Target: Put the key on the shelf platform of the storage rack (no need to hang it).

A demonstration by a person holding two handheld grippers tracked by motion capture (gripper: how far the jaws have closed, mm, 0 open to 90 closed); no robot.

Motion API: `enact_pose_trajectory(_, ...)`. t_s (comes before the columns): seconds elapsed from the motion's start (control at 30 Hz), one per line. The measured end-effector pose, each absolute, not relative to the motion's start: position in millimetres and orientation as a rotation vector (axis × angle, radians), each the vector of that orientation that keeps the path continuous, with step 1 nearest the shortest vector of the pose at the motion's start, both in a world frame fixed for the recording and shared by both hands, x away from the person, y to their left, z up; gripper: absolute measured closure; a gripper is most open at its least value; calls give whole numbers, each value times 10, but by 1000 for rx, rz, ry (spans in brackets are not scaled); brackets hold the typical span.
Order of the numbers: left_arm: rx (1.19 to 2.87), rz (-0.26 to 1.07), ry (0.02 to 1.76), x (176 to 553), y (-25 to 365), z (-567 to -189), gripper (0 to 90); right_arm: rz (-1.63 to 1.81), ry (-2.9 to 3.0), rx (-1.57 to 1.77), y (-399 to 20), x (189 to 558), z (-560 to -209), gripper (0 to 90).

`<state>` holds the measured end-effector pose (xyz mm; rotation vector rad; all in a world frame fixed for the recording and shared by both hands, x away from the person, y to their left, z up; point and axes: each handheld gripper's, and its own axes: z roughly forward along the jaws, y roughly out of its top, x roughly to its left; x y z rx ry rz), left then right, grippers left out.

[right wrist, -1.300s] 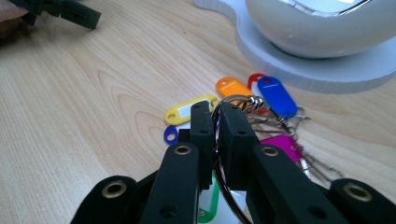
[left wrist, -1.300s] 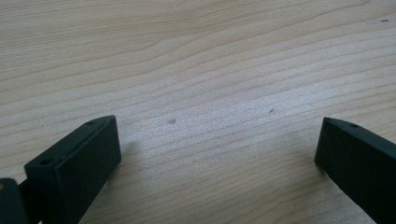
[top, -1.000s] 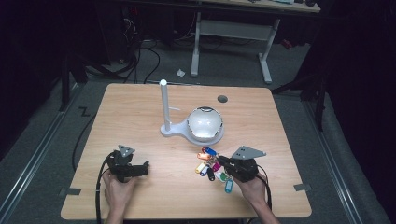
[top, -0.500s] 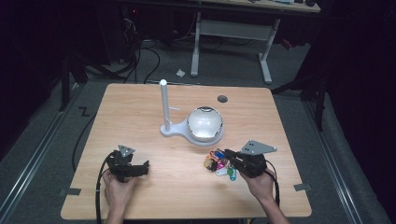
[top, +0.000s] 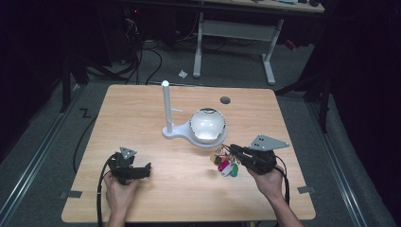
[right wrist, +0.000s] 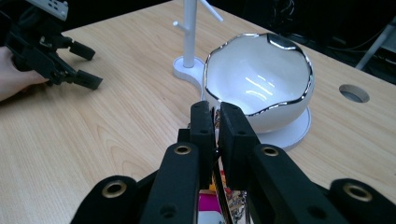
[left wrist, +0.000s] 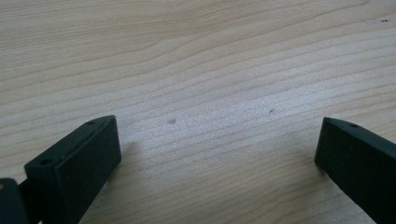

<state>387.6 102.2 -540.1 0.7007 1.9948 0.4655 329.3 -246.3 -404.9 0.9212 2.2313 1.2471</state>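
Observation:
A bunch of keys with coloured tags (top: 226, 166) hangs from my right gripper (top: 233, 151), just in front of the white bowl (top: 207, 126). In the right gripper view the jaws of that gripper (right wrist: 215, 109) are shut on the key ring, the tags (right wrist: 211, 207) dangle below them, and the silver-rimmed bowl (right wrist: 259, 88) sits right behind. The bowl rests on a white stand with an upright post (top: 166, 108). My left gripper (top: 144, 170) lies on the table at the front left, open. In the left gripper view my left gripper (left wrist: 217, 144) has bare wood between its jaws.
The wooden table (top: 142, 118) has a round cable hole (top: 225, 100) at the back right. The post (right wrist: 189, 32) carries short pegs. In the right gripper view the left gripper (right wrist: 81, 65) and the hand holding it lie far left. Dark floor and a desk frame lie beyond.
The right gripper has gathered the key bunch off the table and carried it slightly right and toward the bowl. The left gripper has stayed put.

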Motion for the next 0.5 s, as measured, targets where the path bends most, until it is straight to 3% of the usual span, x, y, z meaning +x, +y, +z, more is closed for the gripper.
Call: enact_pose_trajectory(0.5, 691, 464, 2000, 3878, 1018, -5399, 6, 1311, 2207, 859, -2489, 3382, -3627, 847)
